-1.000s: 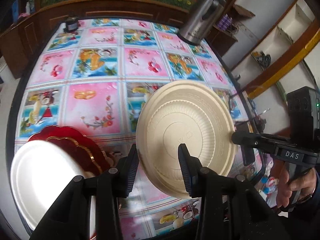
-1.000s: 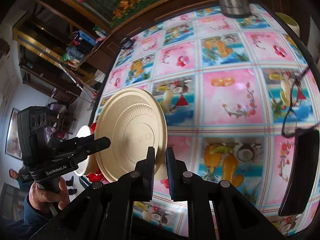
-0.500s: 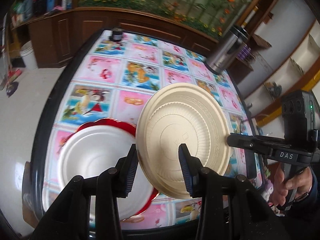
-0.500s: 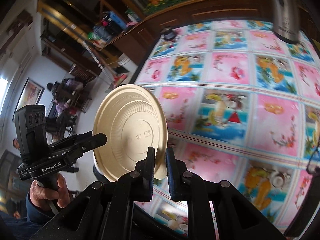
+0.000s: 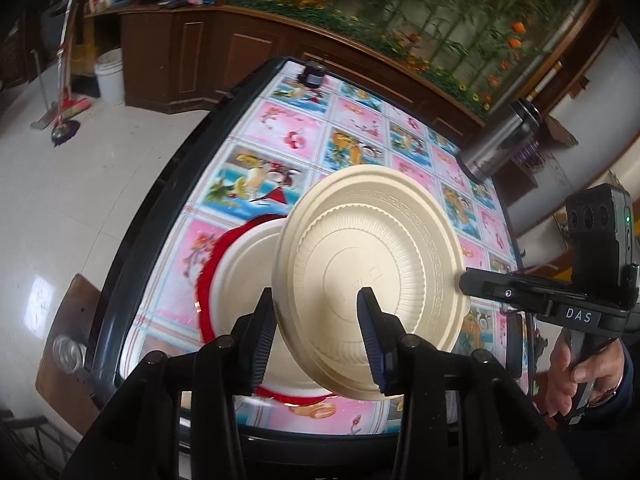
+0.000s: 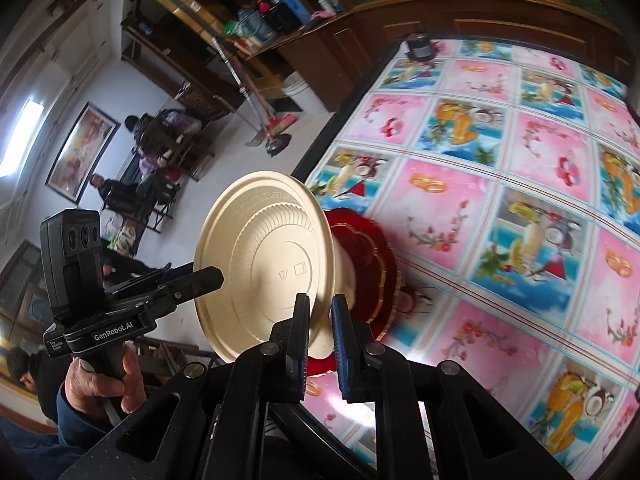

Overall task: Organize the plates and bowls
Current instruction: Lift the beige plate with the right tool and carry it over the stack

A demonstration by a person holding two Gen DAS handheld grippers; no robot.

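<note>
A beige plate (image 5: 372,268) hangs tilted on edge in the air, its underside towards both cameras; it also shows in the right wrist view (image 6: 264,264). My right gripper (image 6: 320,312) is shut on its rim; it shows from the side in the left wrist view (image 5: 466,284). My left gripper (image 5: 316,320) is open, its jaws either side of the plate's near rim without pinching it. Below lies a white plate (image 5: 244,272) stacked on a red plate with gold scalloped edge (image 6: 376,264), near the table's left edge.
The table (image 6: 500,184) has a pink and blue fruit-print cloth. A steel flask (image 5: 500,144) stands at its far right, a small dark jar (image 5: 312,74) at the far edge. The table's black rim (image 5: 160,216) and open floor lie to the left.
Both grippers have carried the beige plate left, to above the white and red plates by the table's left edge. The grip is unchanged.
</note>
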